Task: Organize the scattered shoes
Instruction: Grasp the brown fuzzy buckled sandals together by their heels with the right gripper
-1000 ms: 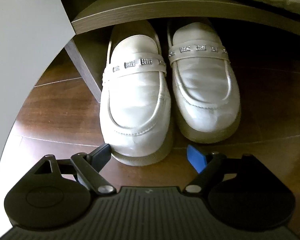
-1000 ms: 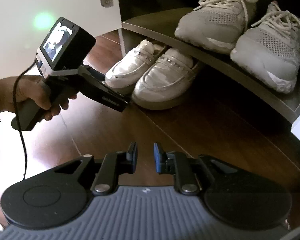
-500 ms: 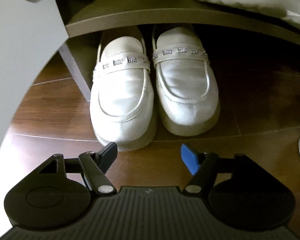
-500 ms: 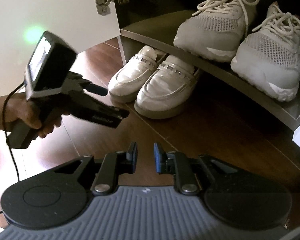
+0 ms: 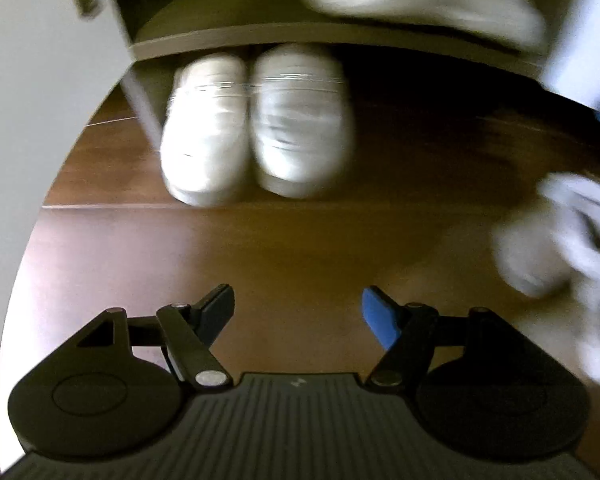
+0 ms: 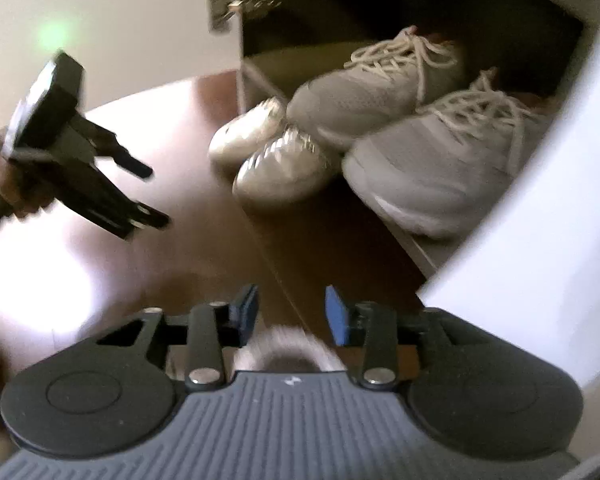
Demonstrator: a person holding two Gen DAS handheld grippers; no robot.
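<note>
White loafers (image 5: 256, 120) paired under shelf (image 5: 300, 36). Left gripper (image 5: 298, 312) spread, empty; right gripper (image 6: 291, 312) opening, empty. Advised: align over loose sneaker (image 5: 556, 240), pinch heel collar.

Two white loafers (image 6: 272, 152) sit side by side under the shelf, and two grey lace-up sneakers (image 6: 416, 128) rest on it. One more pale shoe (image 5: 560, 248) (blurred) lies on the floor.

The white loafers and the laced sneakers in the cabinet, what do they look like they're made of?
Loafers: likely glossy leather or a synthetic look-alike, since the toes carry bright highlights. Sneakers: matte grey knit or mesh fabric, with cord laces and a paler, rubbery-looking sole. Blur leaves the finer texture unclear.
</note>
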